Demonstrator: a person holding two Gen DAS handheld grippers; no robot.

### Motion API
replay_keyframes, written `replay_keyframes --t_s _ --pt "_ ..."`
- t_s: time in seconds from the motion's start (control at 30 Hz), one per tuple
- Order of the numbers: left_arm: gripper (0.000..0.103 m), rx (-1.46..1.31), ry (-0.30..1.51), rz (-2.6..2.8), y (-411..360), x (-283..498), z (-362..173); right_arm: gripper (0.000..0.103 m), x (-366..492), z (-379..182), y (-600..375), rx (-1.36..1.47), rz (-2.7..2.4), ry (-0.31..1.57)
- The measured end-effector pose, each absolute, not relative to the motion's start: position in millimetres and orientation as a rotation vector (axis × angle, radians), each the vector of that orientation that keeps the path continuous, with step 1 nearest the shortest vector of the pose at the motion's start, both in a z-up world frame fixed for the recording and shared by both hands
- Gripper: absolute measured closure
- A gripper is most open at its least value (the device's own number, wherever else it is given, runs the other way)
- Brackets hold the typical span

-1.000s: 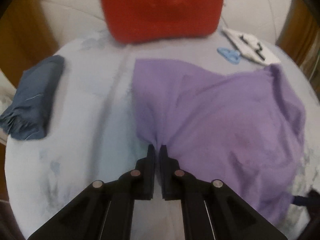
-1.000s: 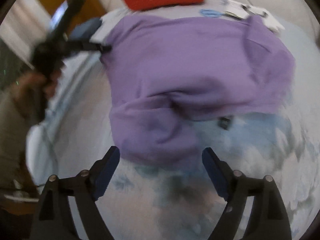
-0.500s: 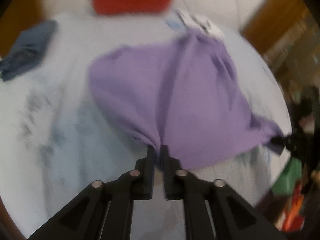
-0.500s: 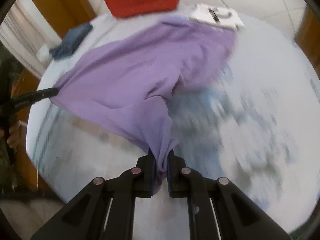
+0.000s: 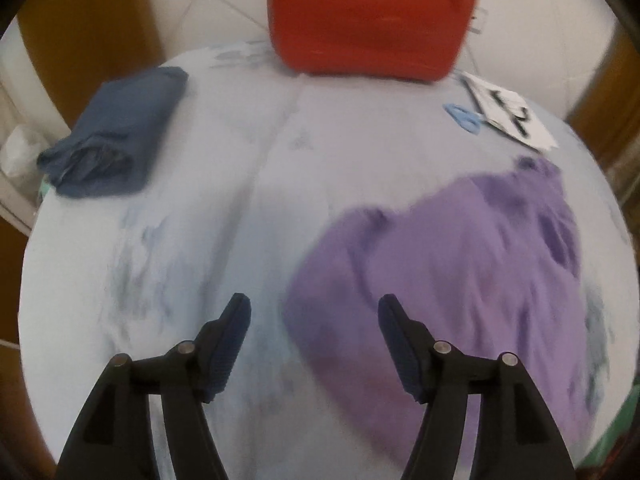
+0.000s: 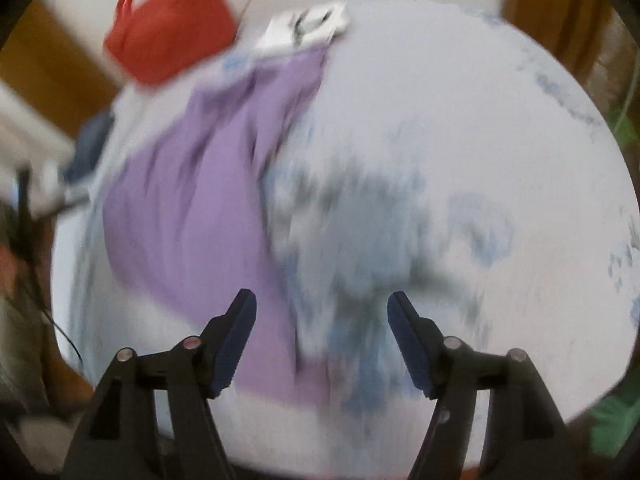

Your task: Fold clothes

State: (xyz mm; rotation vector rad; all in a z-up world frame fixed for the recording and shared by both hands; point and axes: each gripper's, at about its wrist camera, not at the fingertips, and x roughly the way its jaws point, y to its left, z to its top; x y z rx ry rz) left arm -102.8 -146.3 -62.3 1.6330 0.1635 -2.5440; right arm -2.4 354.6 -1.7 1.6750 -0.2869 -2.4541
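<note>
A purple garment (image 5: 460, 272) lies loosely heaped on the round pale-blue table (image 5: 220, 200), at the right in the left wrist view. My left gripper (image 5: 314, 308) is open and empty, just above the garment's left edge. In the blurred right wrist view the purple garment (image 6: 200, 184) lies as a long strip at the left. My right gripper (image 6: 322, 304) is open and empty above the garment's near edge. A folded dark blue garment (image 5: 116, 132) lies at the table's far left.
A red bag (image 5: 368, 16) stands at the table's far edge. White papers (image 5: 508, 112) and a small blue item (image 5: 464, 118) lie at the far right. Wooden furniture surrounds the table. Something green (image 6: 612, 416) shows past the table's right edge.
Both grippers were shut on the purple garment half a second ago; both have opened and let go. The garment has dropped onto the table. Both cameras have swung.
</note>
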Motion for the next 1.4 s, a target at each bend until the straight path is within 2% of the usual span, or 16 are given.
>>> replay_keyframes --t_s 0.17,0.33,0.4,0.43,0.47,0.53,0.57,0.6,0.63,0.67,0.87,1.0,1.13,1.27,1.37,1.4 --pt "0.037 1.689 0.131 -2.517 -138.3 -156.9 -86.6 0.035 -94.1 -22.3 345.4 1.624 -2.433 -0.485" --pt "0.037 1.776 0.108 -2.516 -119.9 -172.3 -107.6 0.035 -162.3 -47.5 296.6 1.653 -2.362 -0.440" --pt "0.042 1.801 0.041 -2.512 -109.5 -171.9 -113.4 0.034 -181.6 -57.4 280.0 1.671 -2.360 -0.372" --pt "0.059 1.818 0.028 -2.512 -105.3 -171.0 -114.9 0.033 -190.6 -64.2 269.8 1.686 -2.368 -0.328" --pt "0.085 1.841 0.025 -2.511 -101.2 -170.7 -116.7 0.030 -198.6 -71.7 259.8 1.703 -2.375 -0.281" --pt "0.095 1.841 0.010 -2.514 -95.4 -169.4 -115.7 0.030 -204.7 -81.6 246.6 1.705 -2.374 -0.207" --pt "0.095 1.829 0.002 -2.517 -93.6 -168.5 -113.9 0.035 -206.5 -86.2 237.7 1.704 -2.378 -0.135" --pt "0.096 1.812 0.004 -2.521 -93.7 -166.9 -110.9 0.075 -207.6 -88.4 231.7 1.705 -2.386 -0.066" --pt "0.096 1.788 0.020 -2.531 -96.0 -163.1 -105.5 0.097 -204.8 -85.7 230.3 1.684 -2.396 -0.042" --pt "0.096 1.759 0.037 -2.547 -99.2 -157.0 -98.0 0.099 -201.4 -82.2 229.5 1.658 -2.406 -0.024" --pt "0.096 1.643 0.090 -2.659 -121.9 -84.5 -49.9 0.099 -136.5 -24.9 273.9 1.484 -2.449 -0.085" --pt "0.095 1.811 0.060 -2.603 -124.7 -29.4 -66.2 0.099 -67.1 -28.8 318.3 1.622 -2.368 -0.118" --pt "0.075 1.981 0.048 -2.526 -116.6 1.7 -91.1 0.094 -16.1 -62.3 344.0 1.827 -2.251 -0.153" --pt "0.057 1.861 0.097 -2.589 -119.2 -2.7 -65.2 0.041 3.6 -65.1 363.6 1.874 -2.275 -0.179" --pt "0.037 1.744 0.098 -2.667 -117.0 -20.3 -41.7 0.038 1.5 -47.6 374.1 1.813 -2.342 -0.222" --pt "0.036 1.714 0.085 -2.688 -114.8 -28.6 -37.4 0.038 -1.5 -43.6 375.0 1.800 -2.350 -0.231"
